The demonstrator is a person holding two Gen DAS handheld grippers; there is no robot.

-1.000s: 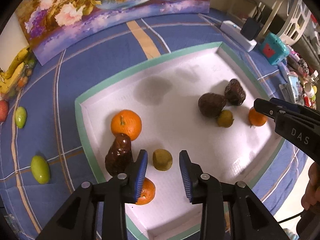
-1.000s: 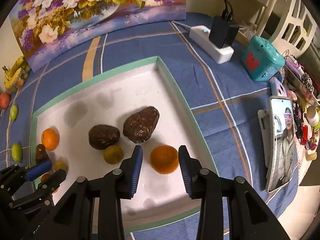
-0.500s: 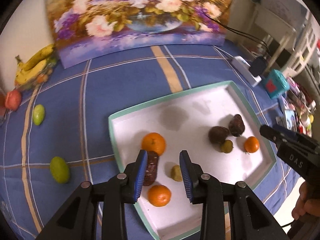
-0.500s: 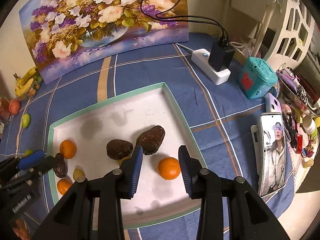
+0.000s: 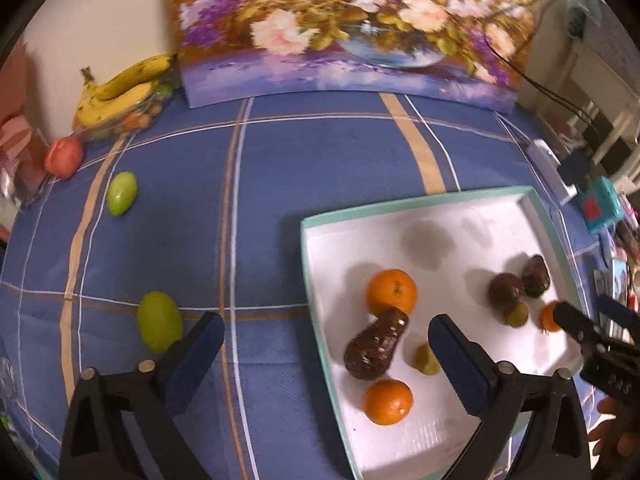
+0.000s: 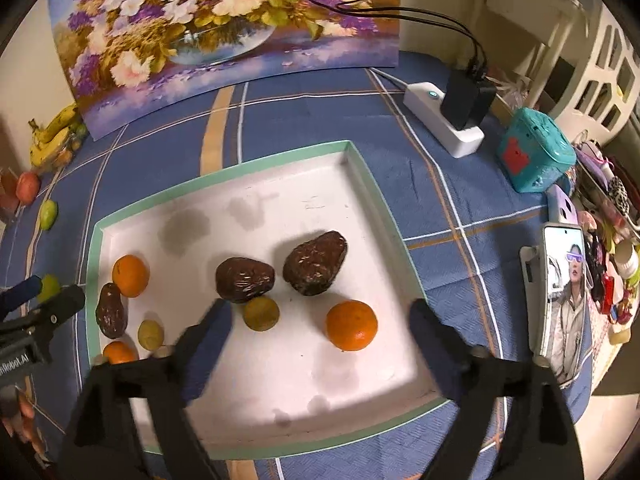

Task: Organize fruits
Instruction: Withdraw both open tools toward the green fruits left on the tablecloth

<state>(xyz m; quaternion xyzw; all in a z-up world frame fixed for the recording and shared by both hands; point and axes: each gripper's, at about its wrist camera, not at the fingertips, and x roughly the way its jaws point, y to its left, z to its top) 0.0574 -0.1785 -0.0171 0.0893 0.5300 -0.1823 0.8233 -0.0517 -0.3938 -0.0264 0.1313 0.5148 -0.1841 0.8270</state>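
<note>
My left gripper (image 5: 324, 340) and right gripper (image 6: 320, 320) are both matte black plastic with ribbed dark-blue finger pads (image 5: 460, 356), little silver screws on top, white lettering on the side, bare fingertips (image 6: 24, 412) showing underneath.

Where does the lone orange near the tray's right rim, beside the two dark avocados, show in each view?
Left wrist: the orange sits at far right, partly hidden behind the right gripper.
Right wrist: orange lower centre, between the open jaws.
Shared landmark: the small yellow-green fruit under the avocados.
</note>
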